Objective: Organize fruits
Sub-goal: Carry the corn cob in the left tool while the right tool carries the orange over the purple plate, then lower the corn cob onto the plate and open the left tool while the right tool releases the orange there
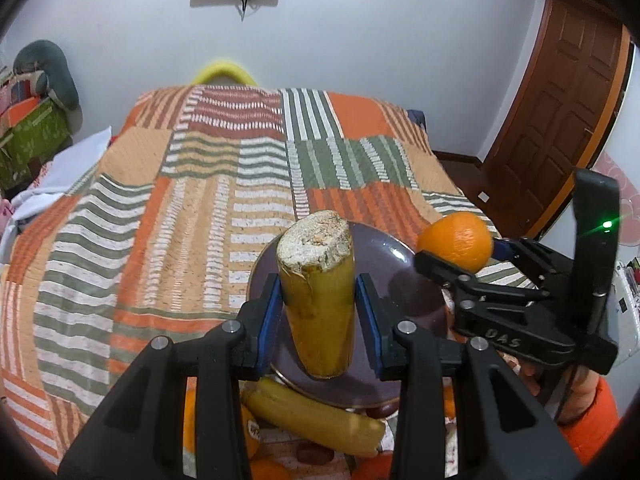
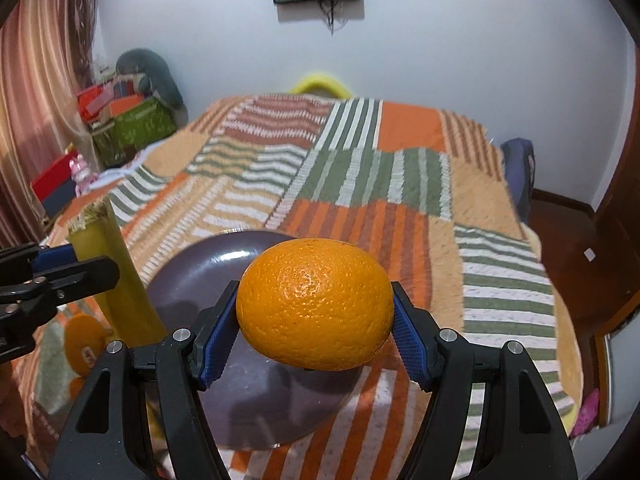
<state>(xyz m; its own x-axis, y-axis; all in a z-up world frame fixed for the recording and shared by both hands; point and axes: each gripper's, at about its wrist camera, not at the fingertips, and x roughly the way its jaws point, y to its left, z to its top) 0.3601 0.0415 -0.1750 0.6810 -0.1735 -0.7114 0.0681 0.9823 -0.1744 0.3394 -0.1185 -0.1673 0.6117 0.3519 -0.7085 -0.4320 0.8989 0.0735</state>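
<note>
My left gripper [image 1: 318,304] is shut on a yellow-green banana [image 1: 320,292], held upright with its cut stem end up, above the near rim of a dark purple plate [image 1: 384,264]. My right gripper [image 2: 314,316] is shut on an orange [image 2: 316,304] and holds it above the plate [image 2: 248,384]. In the left wrist view the right gripper [image 1: 452,258] and its orange [image 1: 456,246] hang at the plate's right edge. In the right wrist view the banana [image 2: 116,280] and the left gripper [image 2: 80,260] stand left of the plate.
A second banana [image 1: 316,416] and several oranges [image 1: 252,436] lie on the striped quilt [image 1: 200,200] near the plate. An orange [image 2: 84,344] lies left of the plate. Boxes [image 2: 136,124] stand at the far left, a wooden door [image 1: 560,120] at the right.
</note>
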